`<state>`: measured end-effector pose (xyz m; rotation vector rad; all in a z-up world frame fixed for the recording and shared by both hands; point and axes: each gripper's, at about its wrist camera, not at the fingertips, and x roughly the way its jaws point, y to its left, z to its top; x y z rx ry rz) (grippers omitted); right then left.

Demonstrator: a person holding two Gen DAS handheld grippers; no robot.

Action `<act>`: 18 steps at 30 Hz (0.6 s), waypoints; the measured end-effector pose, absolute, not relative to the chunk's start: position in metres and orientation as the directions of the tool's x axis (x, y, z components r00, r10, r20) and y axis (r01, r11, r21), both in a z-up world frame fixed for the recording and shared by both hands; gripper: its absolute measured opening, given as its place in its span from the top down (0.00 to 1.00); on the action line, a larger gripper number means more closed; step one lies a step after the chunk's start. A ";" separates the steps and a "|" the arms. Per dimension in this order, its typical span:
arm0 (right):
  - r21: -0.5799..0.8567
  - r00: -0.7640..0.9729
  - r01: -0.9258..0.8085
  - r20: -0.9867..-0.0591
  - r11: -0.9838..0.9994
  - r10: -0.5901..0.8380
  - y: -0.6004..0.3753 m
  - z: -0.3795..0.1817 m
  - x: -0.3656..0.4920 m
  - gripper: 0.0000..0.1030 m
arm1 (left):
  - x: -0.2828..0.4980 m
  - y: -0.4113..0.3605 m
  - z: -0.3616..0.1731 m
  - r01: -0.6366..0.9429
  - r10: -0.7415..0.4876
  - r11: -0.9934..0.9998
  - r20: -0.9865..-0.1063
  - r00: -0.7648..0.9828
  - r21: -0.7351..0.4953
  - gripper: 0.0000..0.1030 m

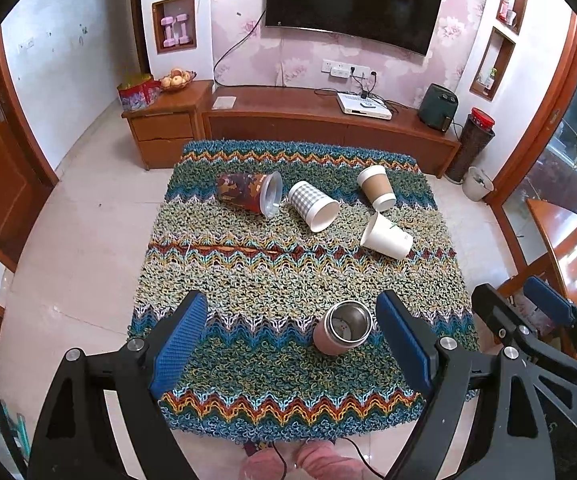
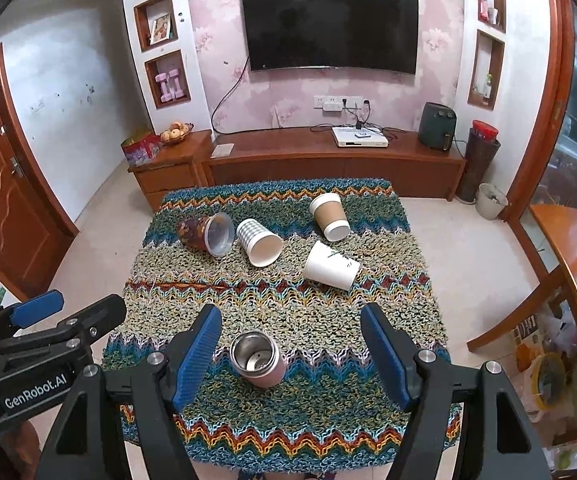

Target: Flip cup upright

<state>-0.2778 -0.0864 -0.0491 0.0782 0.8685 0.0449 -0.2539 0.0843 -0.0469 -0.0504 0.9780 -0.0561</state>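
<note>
My left gripper point(image 1: 292, 344) and right gripper point(image 2: 290, 354) both hover over the near part of the table point(image 2: 328, 432), fingers spread wide, holding nothing. The pink steel-lined cup point(image 2: 257, 359) stands upright on the knitted cover between my right fingers, touching neither. Four cups lie on their sides farther back: patterned point(image 2: 204, 232), checked point(image 2: 258, 242), brown-sleeved point(image 2: 329, 212), white point(image 2: 330, 266).

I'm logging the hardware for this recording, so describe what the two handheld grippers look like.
Both match: the left gripper and right gripper have black, angular frames with silver bolt heads at the joints. Each finger carries a flat, blue, finely textured pad. In the right wrist view, the left gripper's body bears white "GenRobot.AI" lettering. A thin dark cable runs near the bottom edge of the left wrist view.
</note>
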 end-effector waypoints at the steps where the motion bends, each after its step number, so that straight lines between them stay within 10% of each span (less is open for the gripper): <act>1: 0.088 0.645 -0.007 -0.761 0.996 0.071 -0.087 -0.049 -0.276 0.29 | -0.254 0.083 -0.046 0.025 -0.068 0.998 -0.826 0.560 -0.065 0.14; 18: 0.031 0.631 -0.008 -0.775 0.999 0.029 -0.095 -0.042 -0.265 0.29 | -0.247 0.069 -0.041 0.008 -0.022 1.000 -0.823 0.567 -0.022 0.14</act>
